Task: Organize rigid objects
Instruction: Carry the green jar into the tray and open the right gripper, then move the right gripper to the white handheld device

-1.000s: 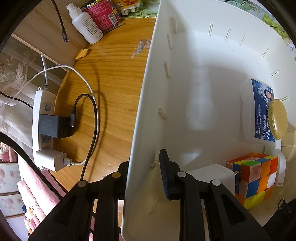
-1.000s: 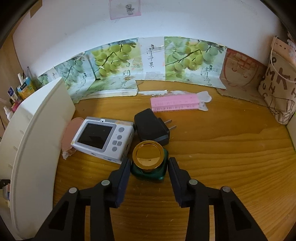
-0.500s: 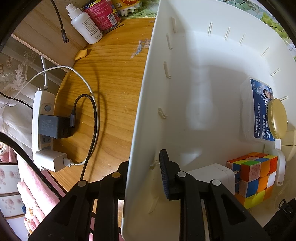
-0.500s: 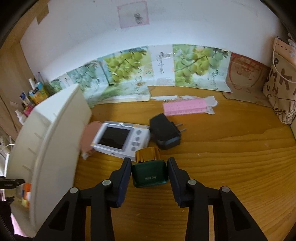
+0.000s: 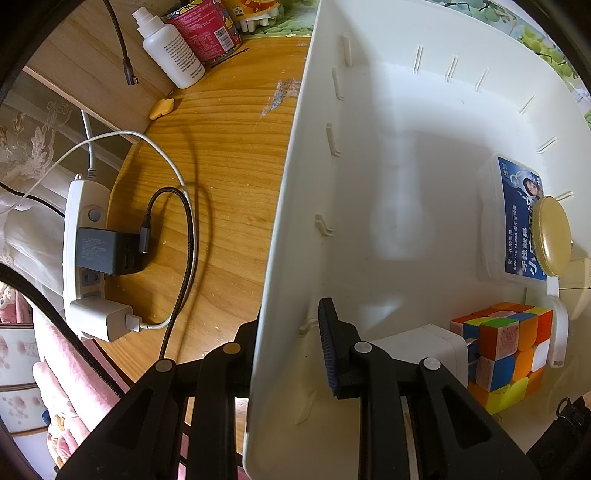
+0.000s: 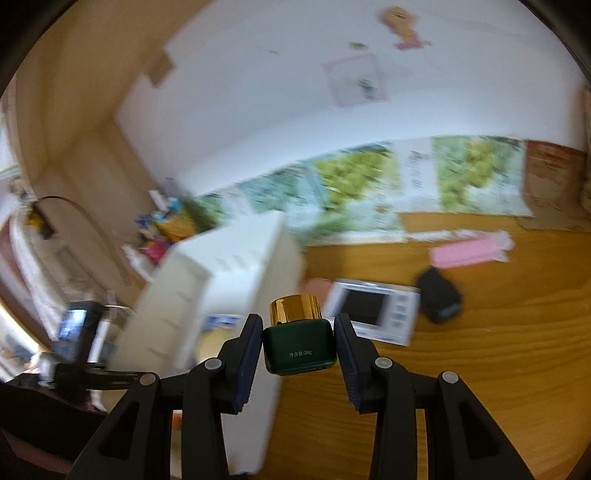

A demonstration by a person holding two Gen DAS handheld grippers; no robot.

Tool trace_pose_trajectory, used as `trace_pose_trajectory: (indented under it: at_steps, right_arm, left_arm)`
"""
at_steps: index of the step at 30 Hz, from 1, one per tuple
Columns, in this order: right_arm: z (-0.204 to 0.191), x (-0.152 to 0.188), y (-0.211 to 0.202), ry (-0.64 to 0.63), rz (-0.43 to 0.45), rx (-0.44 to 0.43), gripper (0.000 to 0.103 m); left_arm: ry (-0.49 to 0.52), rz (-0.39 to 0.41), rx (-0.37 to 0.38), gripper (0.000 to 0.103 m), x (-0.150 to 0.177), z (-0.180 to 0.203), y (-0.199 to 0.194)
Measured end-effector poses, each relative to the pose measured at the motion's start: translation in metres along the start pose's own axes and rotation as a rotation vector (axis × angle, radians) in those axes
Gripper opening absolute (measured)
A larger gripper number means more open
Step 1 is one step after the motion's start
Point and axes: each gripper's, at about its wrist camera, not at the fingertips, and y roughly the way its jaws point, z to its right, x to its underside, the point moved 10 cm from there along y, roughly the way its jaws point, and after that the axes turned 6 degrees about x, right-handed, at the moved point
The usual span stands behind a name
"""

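My right gripper (image 6: 298, 326) is shut on a dark green jar (image 6: 300, 350) with a gold cap, held in the air above the wooden table. The right wrist view is blurred. A white bin (image 6: 225, 291) stands to the left of the jar. My left gripper (image 5: 288, 343) is shut on the bin's side wall (image 5: 295, 221), one finger outside and one inside. In the bin lie a colour cube (image 5: 506, 354), a white charger (image 5: 424, 350), a dental floss box (image 5: 513, 221) and a gold lid (image 5: 552, 236).
On the table right of the bin lie a small white camera (image 6: 376, 310), a black plug adapter (image 6: 439, 299) and a pink strip (image 6: 469, 251). Left of the bin are a power strip (image 5: 83, 258) with cables, a white bottle (image 5: 171, 55) and a red can (image 5: 201, 33).
The right gripper has lifted the green jar off the table and swung left toward the white bin. The left gripper has kept its hold on the bin wall.
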Motion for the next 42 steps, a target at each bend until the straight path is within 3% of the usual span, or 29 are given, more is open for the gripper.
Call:
trace_pose_trajectory:
  at_steps: [8,14,19,21,25,28,32,36,42]
  right_arm:
    - [-0.069,0.009,-0.006,-0.151,-0.040,-0.197,0.040]
    - [-0.103,0.026,0.002,-0.275,-0.117,-0.244,0.040]
    - [-0.110,0.027,0.004,-0.316,-0.119,-0.242,0.043]
    - [-0.107,0.025,0.004,-0.322,-0.112,-0.222,0.054]
    - [-0.094,0.019,0.004,-0.331,-0.073,-0.164,0.065]
    - [-0.077,0.011,0.008,-0.357,-0.044,-0.082,0.066]
    - [-0.050,-0.001,0.014,-0.400,0.015,0.052,0.081]
    - [-0.019,-0.007,0.028,-0.444,0.027,0.171,0.081]
    - [0.008,-0.004,0.050,-0.486,0.037,0.249,0.081]
  left_arm:
    - [-0.002,0.002,0.003,0.025,0.000,0.001,0.000]
    - [-0.004,0.003,0.010,0.025,0.000,0.000,0.000]
    - [-0.004,0.004,0.012,0.025,0.000,0.000,-0.001]
    - [-0.004,0.005,0.011,0.025,0.000,0.000,-0.001]
    - [-0.001,0.005,0.010,0.025,0.000,0.000,-0.001]
    - [0.000,0.005,0.007,0.025,0.000,0.000,-0.001]
    - [0.001,0.006,0.007,0.025,0.001,0.000,-0.001]
    - [0.002,0.005,0.005,0.025,0.001,0.000,-0.001]
    - [0.004,0.000,-0.005,0.025,0.002,0.001,-0.001]
